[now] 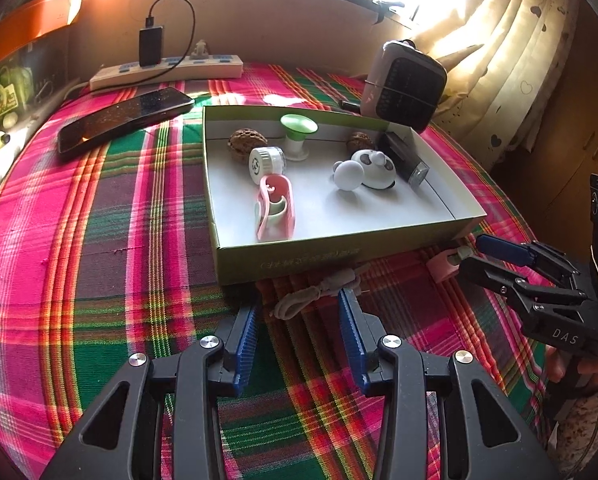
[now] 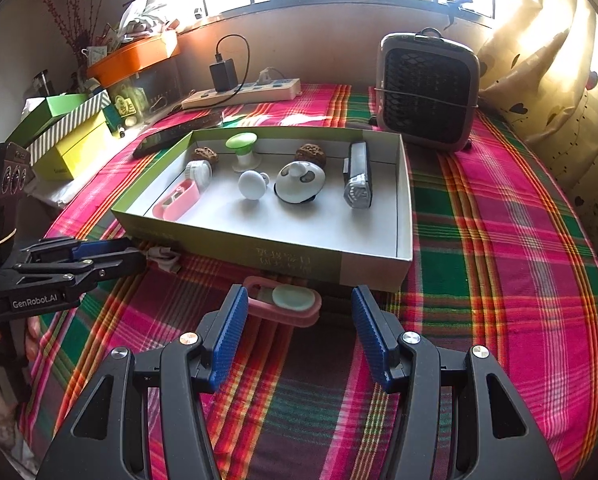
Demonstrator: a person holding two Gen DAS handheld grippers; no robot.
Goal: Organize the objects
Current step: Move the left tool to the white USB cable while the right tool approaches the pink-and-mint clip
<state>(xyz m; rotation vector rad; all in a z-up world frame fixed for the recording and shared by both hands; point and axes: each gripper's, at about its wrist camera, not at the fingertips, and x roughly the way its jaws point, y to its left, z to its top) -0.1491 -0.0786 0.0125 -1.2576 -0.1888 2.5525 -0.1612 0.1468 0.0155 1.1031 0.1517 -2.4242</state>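
A shallow green-sided box (image 1: 455, 190) (image 2: 404, 200) lies on the plaid cloth and holds walnuts, a green-topped knob, a white ball, a panda toy, a black-grey device and a pink case (image 1: 275, 208) (image 2: 177, 200). A beige coiled cord (image 1: 319, 290) (image 2: 163, 258) lies in front of the box; my left gripper (image 1: 301, 300) is open, its blue pads either side of it. A second pink case with a mint pad (image 2: 287, 300) (image 1: 445, 264) lies before the box; my right gripper (image 2: 299, 300) is open just short of it.
A black phone (image 1: 123, 120) lies left of the box. A power strip (image 1: 167, 70) with a charger is at the back. A small grey fan heater (image 2: 429, 88) stands back right. Green boxes (image 2: 71, 140) are stacked left. Curtains hang on the right.
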